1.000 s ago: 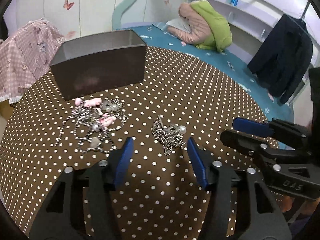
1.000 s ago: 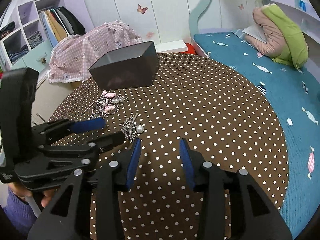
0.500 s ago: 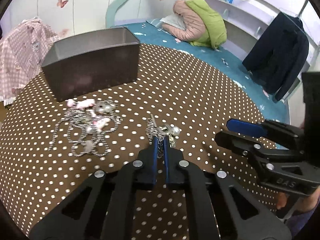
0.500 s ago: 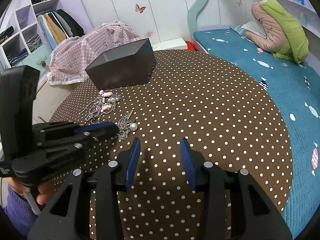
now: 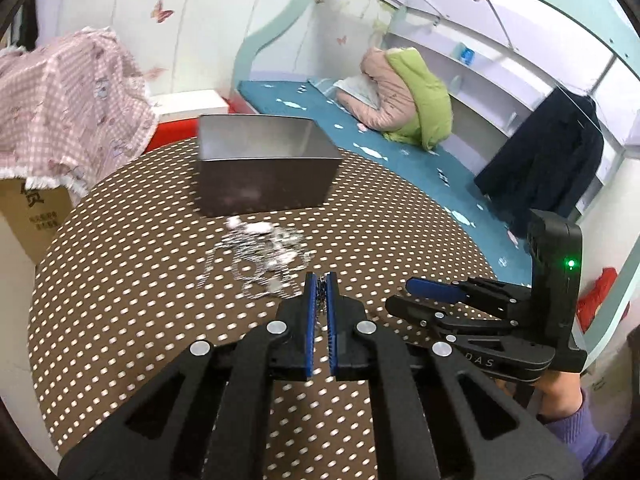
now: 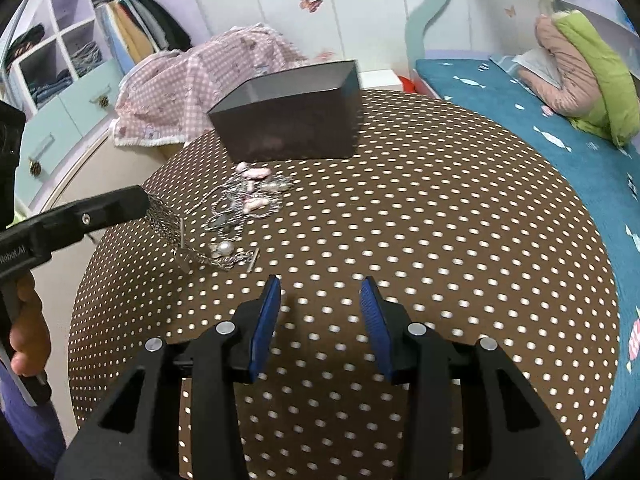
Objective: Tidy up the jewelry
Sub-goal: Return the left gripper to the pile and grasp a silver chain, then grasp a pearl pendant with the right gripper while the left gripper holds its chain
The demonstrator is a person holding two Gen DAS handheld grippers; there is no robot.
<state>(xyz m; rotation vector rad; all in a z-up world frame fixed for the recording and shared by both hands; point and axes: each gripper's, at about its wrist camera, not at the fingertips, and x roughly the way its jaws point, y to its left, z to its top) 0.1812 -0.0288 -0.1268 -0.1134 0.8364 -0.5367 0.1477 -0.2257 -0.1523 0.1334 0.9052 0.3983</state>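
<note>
The left gripper (image 5: 320, 280) had closed on the silver chain (image 6: 168, 220) within the last second: a second earlier its blue pads stood wide on either side of the small pile, and now they were pinched narrow with links showing between them. It had also lifted and swung toward the dark open box (image 5: 260, 160), which stood ahead of its tips and slightly to the left. From the right wrist view the chain hung from the left gripper's tip in a slack curve, its far end with the pearl bead (image 6: 224, 247) and small bars trailing low over the polka-dot tablecloth (image 6: 440, 240) (whether it was quite clear of the cloth I could not tell). The second tangle, the one with pink charms (image 6: 256, 188), lay on the cloth between the left gripper and the box. The right gripper (image 6: 320, 308) hovered part-open and empty, the chain ahead and to its left. The carry to the box looked underway, the first piece secured and one heap left.
</note>
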